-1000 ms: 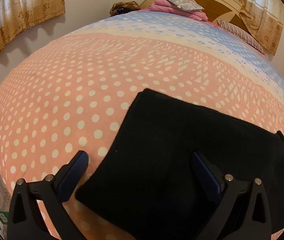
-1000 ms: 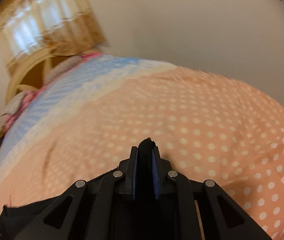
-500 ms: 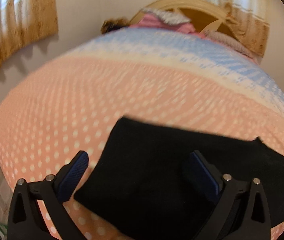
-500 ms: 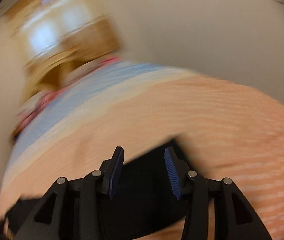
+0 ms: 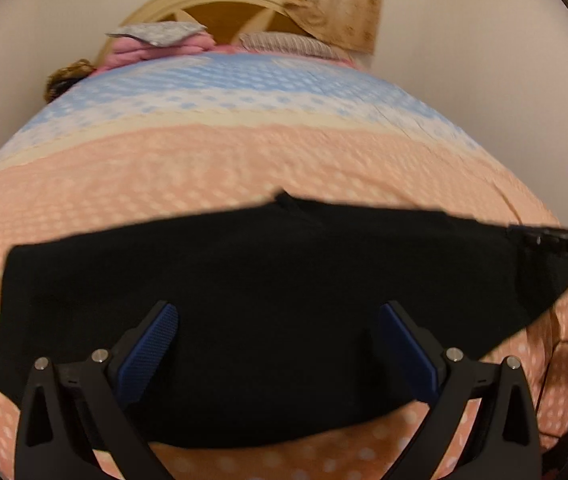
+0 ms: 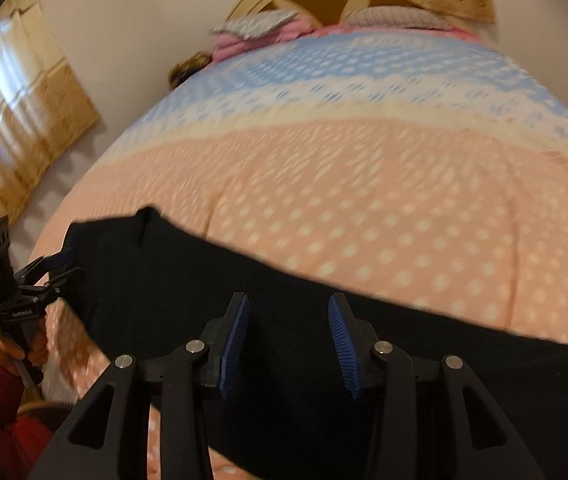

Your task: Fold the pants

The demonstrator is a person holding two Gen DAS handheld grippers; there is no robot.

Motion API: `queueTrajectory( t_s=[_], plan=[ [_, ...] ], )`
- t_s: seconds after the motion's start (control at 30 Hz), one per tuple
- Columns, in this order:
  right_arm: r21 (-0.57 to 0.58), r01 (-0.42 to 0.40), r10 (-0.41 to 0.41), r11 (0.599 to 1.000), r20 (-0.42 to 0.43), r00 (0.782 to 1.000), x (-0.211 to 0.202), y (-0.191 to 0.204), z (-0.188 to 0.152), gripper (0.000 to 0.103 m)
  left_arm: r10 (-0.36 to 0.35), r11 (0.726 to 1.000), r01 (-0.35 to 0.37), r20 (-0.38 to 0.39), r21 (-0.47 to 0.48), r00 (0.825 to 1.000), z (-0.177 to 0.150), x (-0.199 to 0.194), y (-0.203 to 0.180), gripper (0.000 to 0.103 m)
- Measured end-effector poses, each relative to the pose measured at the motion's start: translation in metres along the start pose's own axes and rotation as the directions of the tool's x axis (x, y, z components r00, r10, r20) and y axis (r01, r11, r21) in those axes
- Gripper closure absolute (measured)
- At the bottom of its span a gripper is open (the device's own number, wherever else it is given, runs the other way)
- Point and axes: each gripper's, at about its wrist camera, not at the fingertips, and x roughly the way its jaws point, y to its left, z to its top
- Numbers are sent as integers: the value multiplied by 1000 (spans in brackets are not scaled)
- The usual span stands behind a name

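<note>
Black pants (image 5: 268, 280) lie flat on bed (image 5: 244, 160), folded strip. Left claw (image 5: 280, 344) apart, empty. Right claw (image 6: 289, 344) has just been opening, nothing between pads (fold released). Next: regrip one end, fold across.

Soft window daylight, motion blur, fisheye edges

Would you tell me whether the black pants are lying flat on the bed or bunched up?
Flat: the black pants lie as one smooth dark slab on the dotted bedspread, with clean edges. How many layers are folded cannot be told.
</note>
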Motion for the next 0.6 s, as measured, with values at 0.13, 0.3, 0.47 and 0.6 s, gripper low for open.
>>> queueTrajectory(
  t_s=[0.13, 0.3, 0.47, 0.6],
  plan=[
    [-38, -66, 64, 997, -45, 997, -4, 9, -19, 60, -31, 999, 30, -63, -11, 998, -15, 9, -10, 1],
    [-73, -148, 140, 986, -102, 985, 0, 14, -30, 59, 37, 998, -34, -46, 57, 998, -20, 12, -20, 0],
    [-92, -186, 170, 978, -153, 973, -1, 16, -29, 59, 33, 998, -31, -40, 49, 999, -22, 15, -22, 0],
    [-74, -218, 207, 973, -136, 969, -5, 14, -10, 59, 32, 998, -30, -37, 48, 999, -22, 17, -22, 0]
  ],
)
